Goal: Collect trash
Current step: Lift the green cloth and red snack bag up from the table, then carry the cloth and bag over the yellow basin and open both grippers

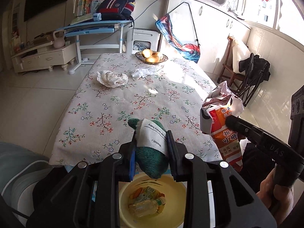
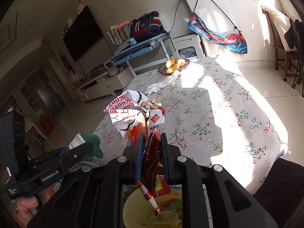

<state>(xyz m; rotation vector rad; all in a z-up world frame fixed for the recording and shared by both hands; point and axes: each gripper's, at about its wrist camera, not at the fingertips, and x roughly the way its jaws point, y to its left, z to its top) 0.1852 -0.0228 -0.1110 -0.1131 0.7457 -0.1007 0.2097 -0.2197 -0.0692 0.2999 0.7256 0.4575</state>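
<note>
1. Sunlit floral table (image 1: 133, 95) fills both views, its near edge just ahead of both grippers; two crumpled tissues (image 1: 112, 78) lie toward its far end, before a fruit basket (image 1: 152, 57).
2. Below that near edge sits a yellow basin (image 1: 152, 199) already holding bottles and wrappers.
3. Right gripper (image 2: 151, 152) is clamped on a crumpled flyer (image 2: 134, 112), whose long axis hangs down toward the basin.
4. Left gripper (image 1: 151, 146) pinches a green sock (image 1: 150, 152), directly above the basin; it looks the nearer to dropping.

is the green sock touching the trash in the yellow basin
Apart. The left wrist view shows the green sock clamped between the left gripper fingers, hanging above the yellow basin, with bare basin showing between it and the trash.
</note>
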